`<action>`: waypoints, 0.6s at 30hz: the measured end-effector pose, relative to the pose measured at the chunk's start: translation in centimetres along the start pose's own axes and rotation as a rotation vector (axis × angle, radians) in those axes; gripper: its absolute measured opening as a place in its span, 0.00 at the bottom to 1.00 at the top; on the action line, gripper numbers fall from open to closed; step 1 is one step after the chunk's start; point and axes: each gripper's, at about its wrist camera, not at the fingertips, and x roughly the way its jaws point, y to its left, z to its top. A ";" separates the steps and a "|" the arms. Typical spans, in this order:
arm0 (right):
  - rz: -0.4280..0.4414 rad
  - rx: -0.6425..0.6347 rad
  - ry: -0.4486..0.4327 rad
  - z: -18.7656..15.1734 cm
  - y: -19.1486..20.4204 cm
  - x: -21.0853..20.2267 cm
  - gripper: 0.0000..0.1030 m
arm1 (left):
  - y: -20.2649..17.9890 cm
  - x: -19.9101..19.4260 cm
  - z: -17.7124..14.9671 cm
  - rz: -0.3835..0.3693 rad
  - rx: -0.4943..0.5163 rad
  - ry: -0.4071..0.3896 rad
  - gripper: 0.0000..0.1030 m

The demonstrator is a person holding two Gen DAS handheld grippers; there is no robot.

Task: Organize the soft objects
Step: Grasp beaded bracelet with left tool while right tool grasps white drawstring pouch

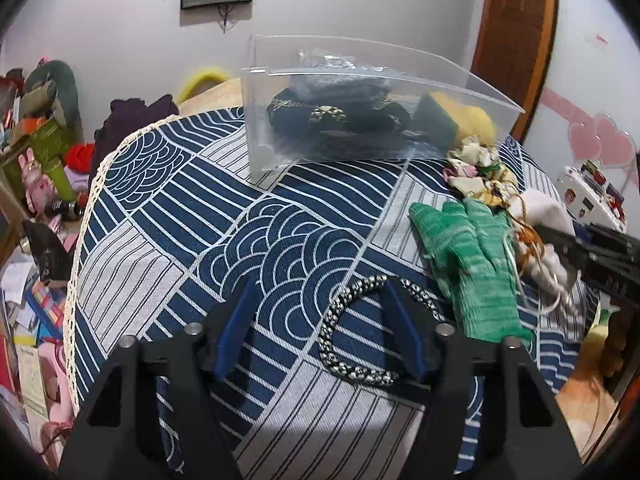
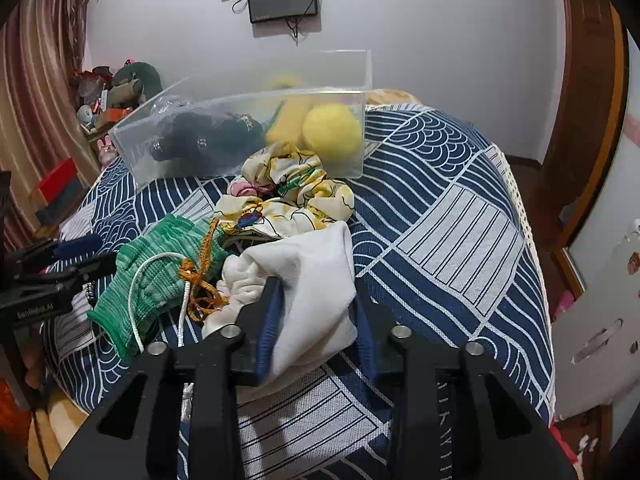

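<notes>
A clear plastic box (image 1: pixel 460 92) stands at the far side of the table; it also shows in the right wrist view (image 2: pixel 240 100), holding dark cloth items and a yellow sponge (image 2: pixel 332 132). My left gripper (image 1: pixel 320 300) is open, its fingers either side of a black-and-white braided cord (image 1: pixel 340 312) lying on the cloth. A green knit glove (image 1: pixel 468 256) lies to its right. My right gripper (image 2: pixel 316 300) has its jaws around a white cloth (image 2: pixel 312 276). A patterned scrunchie (image 2: pixel 288 192) and orange string (image 2: pixel 200 276) lie beside it.
The round table carries a blue-and-white wave-pattern cloth (image 1: pixel 192 216) with a lace edge. Cluttered boxes and toys (image 1: pixel 40 152) fill the floor at left. A wooden door (image 1: pixel 516 40) is at the back right. A white appliance (image 2: pixel 600 320) stands to the right.
</notes>
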 end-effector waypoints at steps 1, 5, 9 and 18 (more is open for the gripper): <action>-0.001 0.000 -0.004 0.0 0.0 -0.1 0.24 | 0.0 0.0 -0.2 -0.006 0.011 -0.001 0.51; 0.001 -0.002 -0.025 0.1 0.1 -0.6 0.18 | -1.0 -0.3 -0.9 0.005 0.065 -0.008 0.24; 0.000 -0.004 -0.052 0.4 0.4 -1.5 0.14 | -1.3 -0.4 -0.8 -0.044 0.091 -0.004 0.06; 0.003 -0.012 -0.187 2.8 0.9 -5.1 0.14 | -0.8 -3.5 1.3 -0.020 0.046 -0.121 0.05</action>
